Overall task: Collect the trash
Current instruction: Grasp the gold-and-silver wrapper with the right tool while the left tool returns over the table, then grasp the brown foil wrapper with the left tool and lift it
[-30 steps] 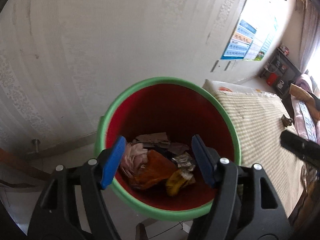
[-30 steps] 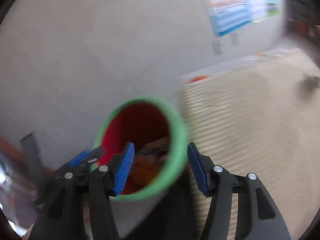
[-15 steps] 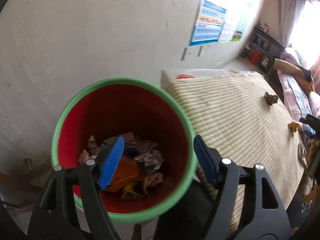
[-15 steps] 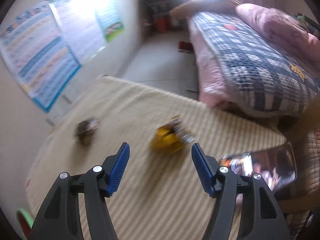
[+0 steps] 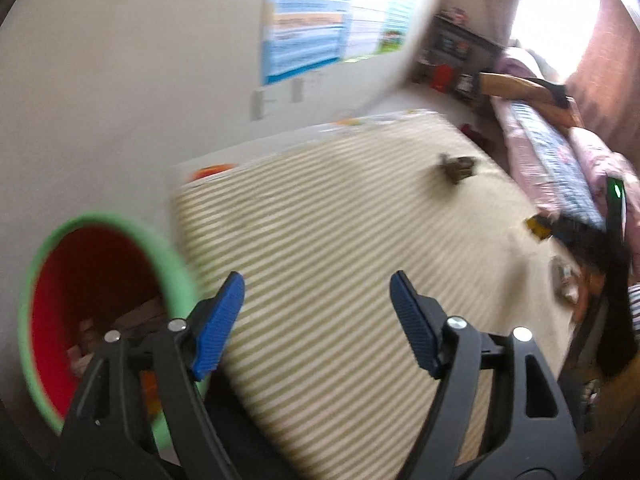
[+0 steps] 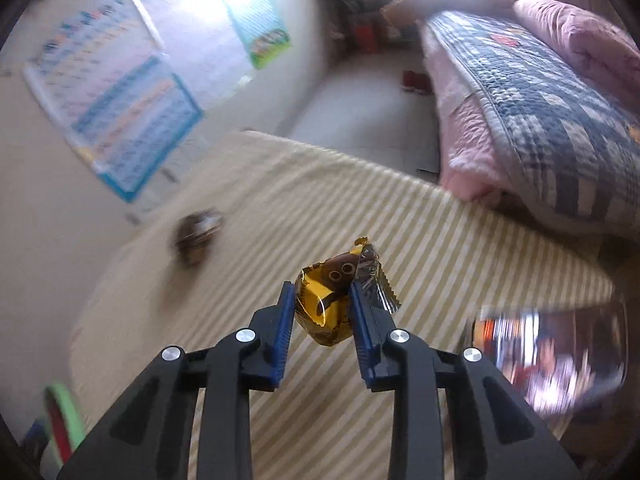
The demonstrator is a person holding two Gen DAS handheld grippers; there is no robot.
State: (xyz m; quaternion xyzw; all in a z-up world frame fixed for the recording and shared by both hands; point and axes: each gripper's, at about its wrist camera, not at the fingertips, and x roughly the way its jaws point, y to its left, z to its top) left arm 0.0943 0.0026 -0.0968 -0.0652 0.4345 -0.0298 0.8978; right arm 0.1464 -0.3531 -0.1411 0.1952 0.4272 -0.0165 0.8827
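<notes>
Closing right claw (image 6: 320,312) on yellow wrapper (image 6: 332,300) over striped tabletop (image 6: 460,240), pads squeezing its crumpled middle; best gripped firmly before lifting, then carried to bin (image 5: 100,312). Wrapper's long axis slanting up and away from the pads, crimped foil end toward the right. Left claw (image 5: 316,320) opening wide, empty, beside bin; brown scrap (image 5: 458,168) uncollected.

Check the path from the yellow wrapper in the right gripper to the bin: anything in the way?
Nothing visible blocks it. The right gripper is closing on the yellow wrapper. Between it and the green-rimmed bin lies bare striped table; the dark crumpled wrapper sits off to the side, farther back.
</notes>
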